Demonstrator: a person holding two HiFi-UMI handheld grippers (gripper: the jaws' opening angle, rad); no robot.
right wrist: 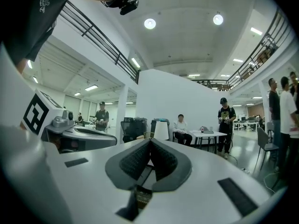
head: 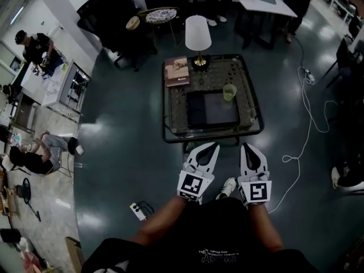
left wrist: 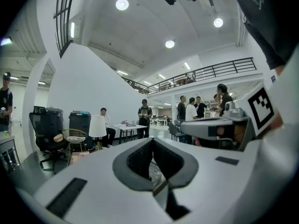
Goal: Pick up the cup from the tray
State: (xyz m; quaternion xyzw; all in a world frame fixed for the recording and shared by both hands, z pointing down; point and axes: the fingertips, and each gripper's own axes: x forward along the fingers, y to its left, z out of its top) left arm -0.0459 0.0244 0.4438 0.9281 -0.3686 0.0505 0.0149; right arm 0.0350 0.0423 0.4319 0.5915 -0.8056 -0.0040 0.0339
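The person stands over a dark, glossy floor [head: 125, 152] with both arms held out in front, a white shoe [head: 228, 186] showing between the two tools. The left gripper [head: 214, 148] and the right gripper [head: 248, 147] sit side by side, close together but not touching, each with its marker cube nearest the hands. Both point roughly level toward the desk ahead. The left one's fingers [left wrist: 135, 160] are pressed together at the tips with nothing between them. The right one's fingers [right wrist: 135, 160] are likewise closed and empty.

A power strip [head: 138, 211] lies on the floor to the person's left. A pale cable [head: 307, 118] snakes across the floor on the right.

Just beyond the fingertips is a square glass desk [head: 250, 127] with a dark frame. A black tray [head: 212, 110] lies on its near half. The pale green cup [head: 229, 91] stands upright at the tray's far right corner, well clear of both grippers. Whether it stands inside the tray or just beside its edge I cannot tell. At the desk's far edge are a small stack of books [head: 177, 71] on the left and a lamp [head: 198, 34] with a white shade beside it.

Farther off, people sit and stand around other tables.
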